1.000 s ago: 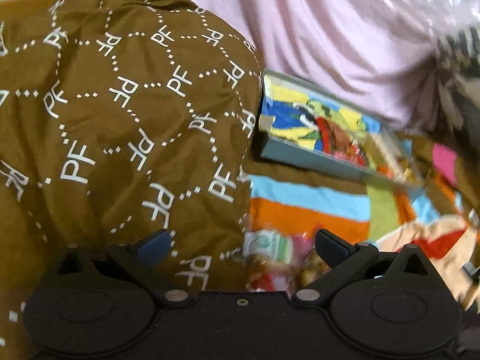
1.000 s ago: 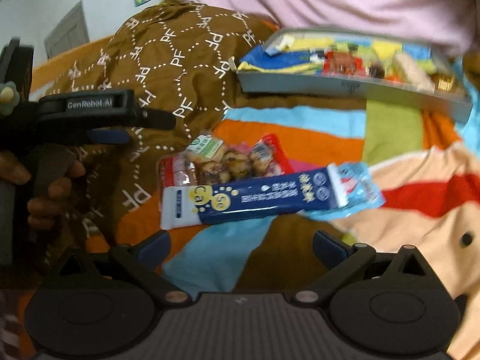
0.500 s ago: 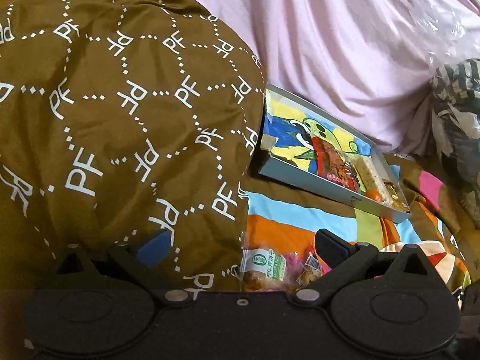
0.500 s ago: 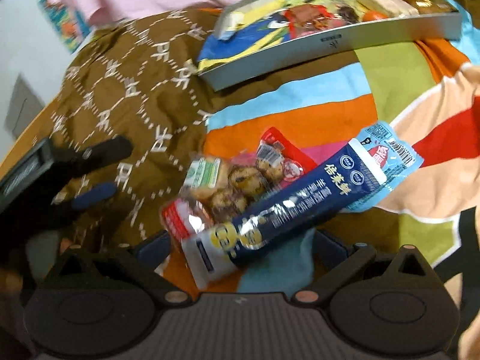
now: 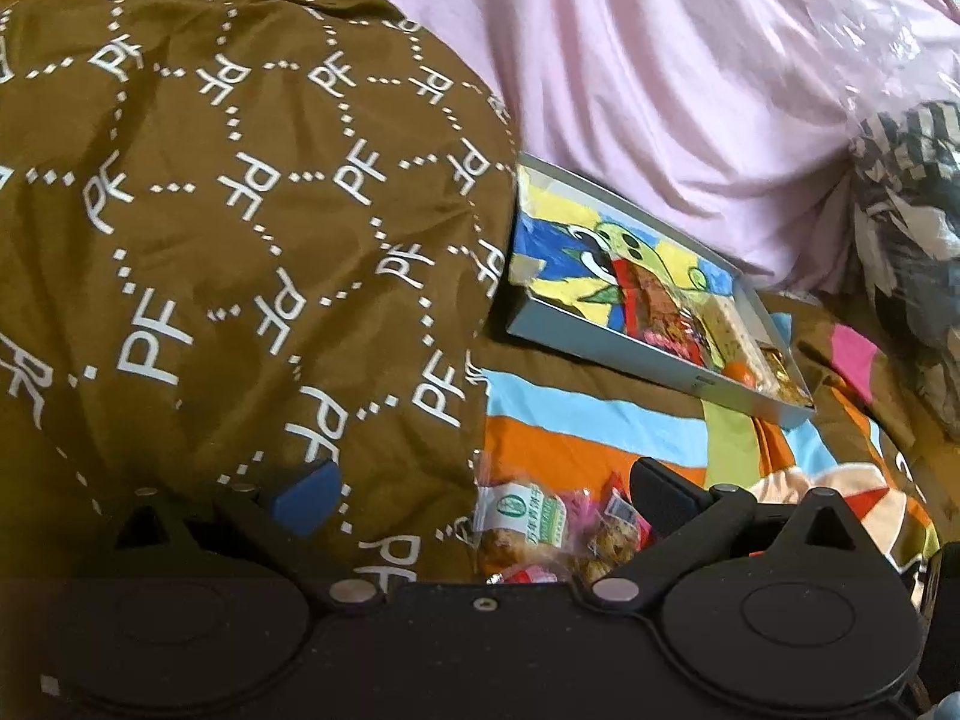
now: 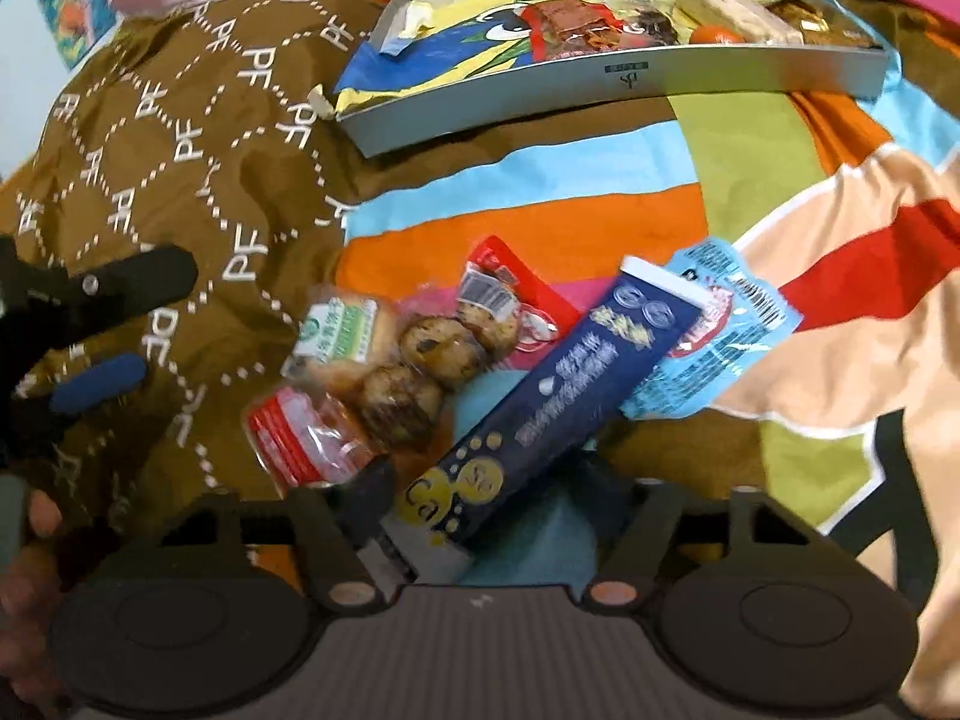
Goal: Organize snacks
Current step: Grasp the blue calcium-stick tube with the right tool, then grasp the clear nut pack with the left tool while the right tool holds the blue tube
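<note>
A long dark blue snack pack (image 6: 543,399) lies on the striped bedsheet beside a clear bag of small cakes (image 6: 390,372) and a light blue packet (image 6: 714,336). My right gripper (image 6: 486,498) is closing around the near end of the blue pack, fingers on either side of it. A grey tray (image 6: 630,75) with several snacks sits further back; it also shows in the left wrist view (image 5: 606,345). My left gripper (image 5: 480,489) is open and empty, just left of the cake bag (image 5: 540,531).
A brown patterned quilt (image 5: 240,210) is heaped on the left. A pink cloth (image 5: 660,72) hangs behind the tray. A dark striped bundle (image 5: 912,228) lies at the right. The left gripper shows in the right wrist view (image 6: 114,330) over the quilt.
My right gripper has moved forward and down onto the blue pack and its fingers have narrowed around it. My left gripper has shifted only slightly and stays open.
</note>
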